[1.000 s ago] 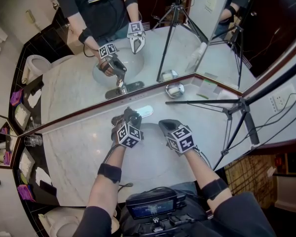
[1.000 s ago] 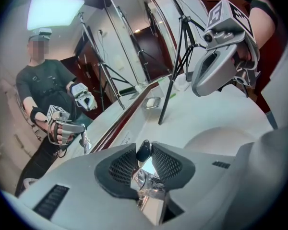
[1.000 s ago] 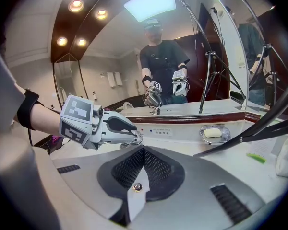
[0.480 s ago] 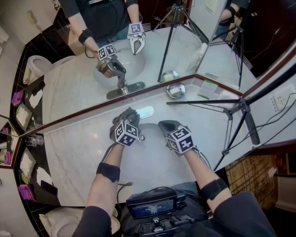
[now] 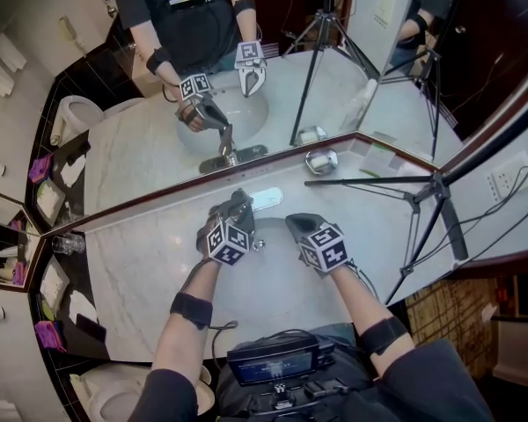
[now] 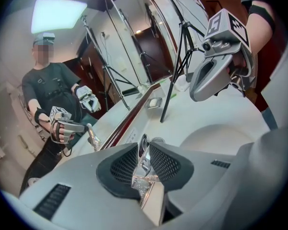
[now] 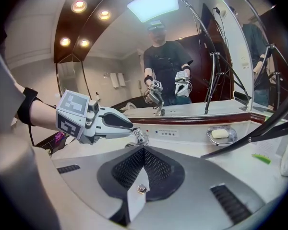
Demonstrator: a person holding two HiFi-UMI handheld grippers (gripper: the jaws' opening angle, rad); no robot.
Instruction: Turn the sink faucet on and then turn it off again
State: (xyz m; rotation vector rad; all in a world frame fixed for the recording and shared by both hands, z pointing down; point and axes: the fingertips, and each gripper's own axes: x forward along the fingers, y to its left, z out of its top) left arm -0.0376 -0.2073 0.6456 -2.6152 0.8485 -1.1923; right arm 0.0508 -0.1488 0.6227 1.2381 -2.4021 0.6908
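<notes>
the left tongs [image 6: 143,150] sit at the faucet [image 7: 138,138] on the back rim of the sink [image 6: 221,133], which is set in the marble bench [image 5: 132,271]. their jaws have just been closing, and the chrome lever [image 6: 142,169] stands pinched between the black mesh pads [image 6: 165,164]. the right tongs [image 7: 144,150] hang over the basin just beside them, jaws together with nothing between. below the mirror [image 5: 150,139] a small label [image 7: 167,133] beside a red and a blue dot seems to carry one line of print, too blurred to read. each cube [image 5: 324,246] bears black-and-white square markers. a soap dish [image 7: 221,134] lies right of the faucet.
</notes>
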